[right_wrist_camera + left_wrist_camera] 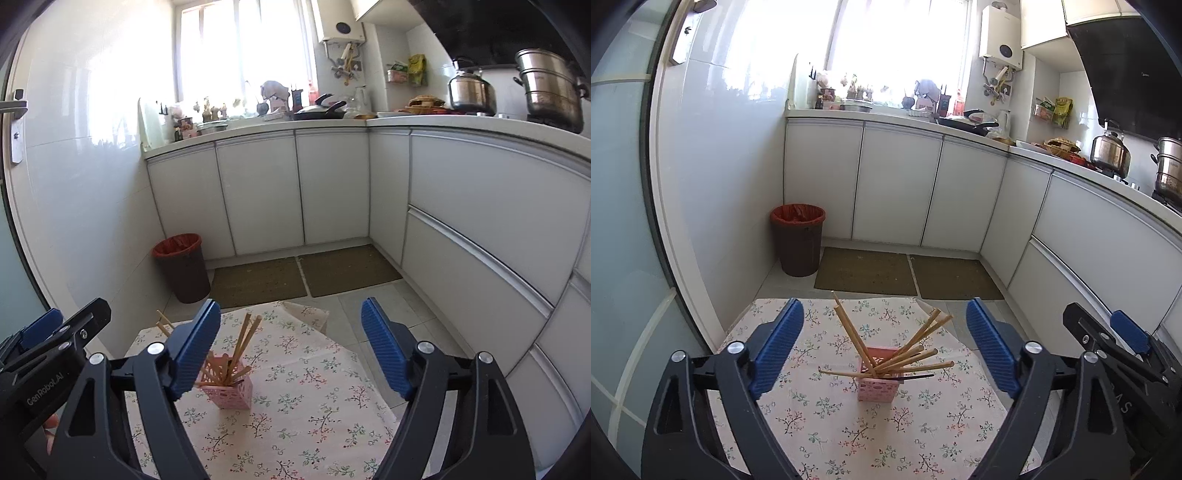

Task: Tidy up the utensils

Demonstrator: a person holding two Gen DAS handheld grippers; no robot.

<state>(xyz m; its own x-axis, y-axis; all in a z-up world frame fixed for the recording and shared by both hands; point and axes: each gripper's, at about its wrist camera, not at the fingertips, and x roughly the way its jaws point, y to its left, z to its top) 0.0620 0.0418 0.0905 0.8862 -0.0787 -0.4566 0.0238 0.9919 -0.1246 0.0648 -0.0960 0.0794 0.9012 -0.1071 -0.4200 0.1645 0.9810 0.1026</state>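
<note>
- Left gripper: jaws spread wide, nothing between the pads, hovering above the table.
- Right gripper: same, wide open and empty, just to the right of the left one.
- Pink holder stands upright mid-table on the floral tablecloth.
- Wooden chopsticks are all in the holder, fanned out and leaning in different directions. One dark stick lies low across the rim; probably in too, hard to tell.
- No loose utensils visible on the cloth, so task looks about done. Left, if anything: straighten the fan.
- Nothing blocks access to the holder; the cloth hangs off the far table edge.
- Beyond: floor mats, brown bin with red liner, white cabinets, cluttered counter, kettle and steamer pot on the stove.
</note>
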